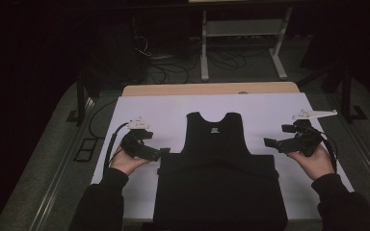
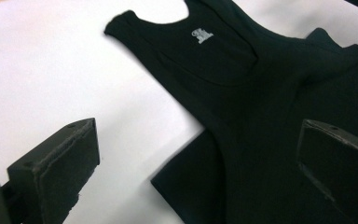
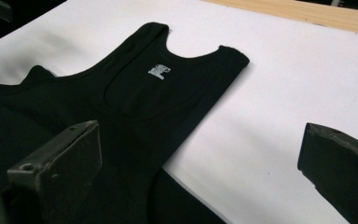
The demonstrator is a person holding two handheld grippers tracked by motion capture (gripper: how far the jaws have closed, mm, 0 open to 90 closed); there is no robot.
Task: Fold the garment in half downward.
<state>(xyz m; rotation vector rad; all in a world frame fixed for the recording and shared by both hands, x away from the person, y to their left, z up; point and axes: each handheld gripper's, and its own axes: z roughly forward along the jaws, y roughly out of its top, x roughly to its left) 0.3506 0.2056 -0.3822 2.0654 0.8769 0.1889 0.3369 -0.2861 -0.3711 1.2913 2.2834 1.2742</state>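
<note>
black tank top (image 3: 140, 107), white sheet (image 3: 279, 102), gripper (image 3: 200, 163) spread

The person wears long dark sleeves that reach to the wrists, with bare hands beyond the cuffs. The left hand-held black two-jaw gripper (image 1: 164, 153) carries a small pale three-cornered plate on top, and a black cable loops from its back. The right hand-held black two-jaw gripper (image 1: 268, 142) bears a longer pale plate — a black cable curls behind it. Up close, the jaws are blocky matt-black pads with scuffed edges — a small screw hole shows in each top.
</note>
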